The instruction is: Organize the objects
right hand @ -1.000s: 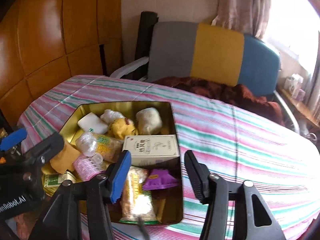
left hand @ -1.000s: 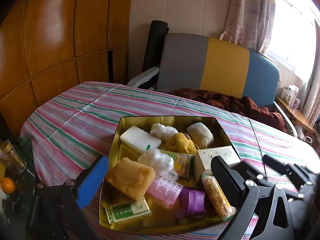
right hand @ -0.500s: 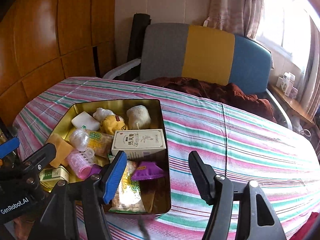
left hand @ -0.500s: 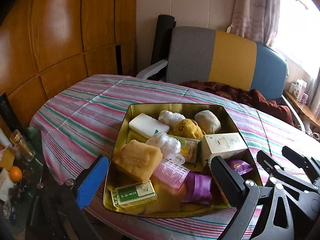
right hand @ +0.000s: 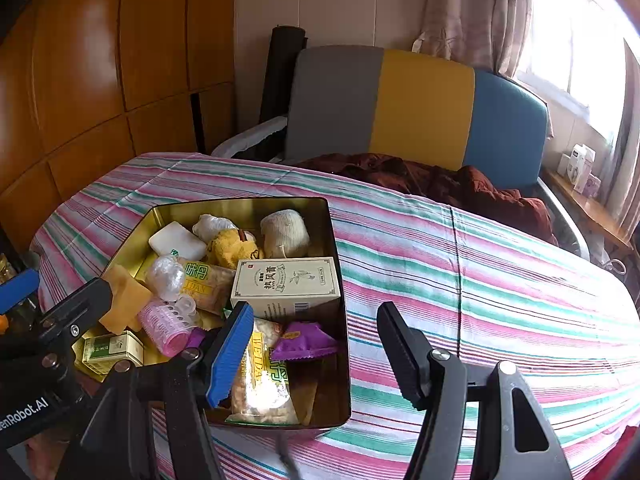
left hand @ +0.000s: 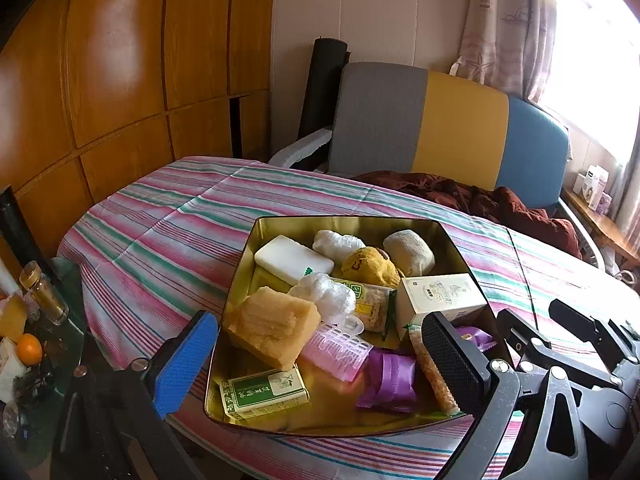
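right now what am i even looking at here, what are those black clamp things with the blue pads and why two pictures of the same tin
Those clamps are two hand-held grippers; a person holds one in each hand, no robot arm. Each carries a wide-angle camera looking forward along its two fingers, so you get one picture per hand.

The left gripper frames the tin from its left side, the right gripper from nearer its right side. Both are open and hold nothing.

On the striped tablecloth sits a gold tin full of small things: a white soap bar, a yellow sponge, a pink hair roller, a cream box, a green box, purple wrapped sweets and snack packets. Behind the table is a grey, yellow and blue sofa.
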Motion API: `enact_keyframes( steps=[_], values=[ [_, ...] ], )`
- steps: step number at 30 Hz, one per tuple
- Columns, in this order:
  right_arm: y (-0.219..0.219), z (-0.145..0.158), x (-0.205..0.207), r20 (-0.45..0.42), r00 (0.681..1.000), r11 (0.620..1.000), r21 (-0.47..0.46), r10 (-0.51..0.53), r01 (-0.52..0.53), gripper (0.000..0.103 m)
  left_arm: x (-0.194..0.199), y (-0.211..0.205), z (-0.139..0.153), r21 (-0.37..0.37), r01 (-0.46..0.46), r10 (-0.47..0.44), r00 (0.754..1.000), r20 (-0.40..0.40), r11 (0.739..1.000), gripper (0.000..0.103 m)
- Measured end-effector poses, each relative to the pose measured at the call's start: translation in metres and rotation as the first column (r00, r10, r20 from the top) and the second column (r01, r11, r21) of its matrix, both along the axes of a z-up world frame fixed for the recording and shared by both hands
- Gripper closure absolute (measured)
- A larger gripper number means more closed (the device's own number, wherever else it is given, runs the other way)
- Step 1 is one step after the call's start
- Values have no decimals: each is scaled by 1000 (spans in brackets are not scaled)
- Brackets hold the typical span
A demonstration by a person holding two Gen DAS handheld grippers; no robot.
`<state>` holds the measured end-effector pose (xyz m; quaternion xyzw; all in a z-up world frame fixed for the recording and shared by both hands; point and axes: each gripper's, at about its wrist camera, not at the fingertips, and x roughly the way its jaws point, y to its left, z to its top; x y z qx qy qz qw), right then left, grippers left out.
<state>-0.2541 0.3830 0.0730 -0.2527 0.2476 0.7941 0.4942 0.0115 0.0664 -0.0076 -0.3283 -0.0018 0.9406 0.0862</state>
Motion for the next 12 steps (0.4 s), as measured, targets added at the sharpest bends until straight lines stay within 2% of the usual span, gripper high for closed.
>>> enact_keyframes(
  steps=[12],
  values=[
    [2,-2,-6,-1,1000,1000,-9,7,-7,38,-1,-1,-3,-15,-12,12,1000,-6,1000,0]
  ],
)
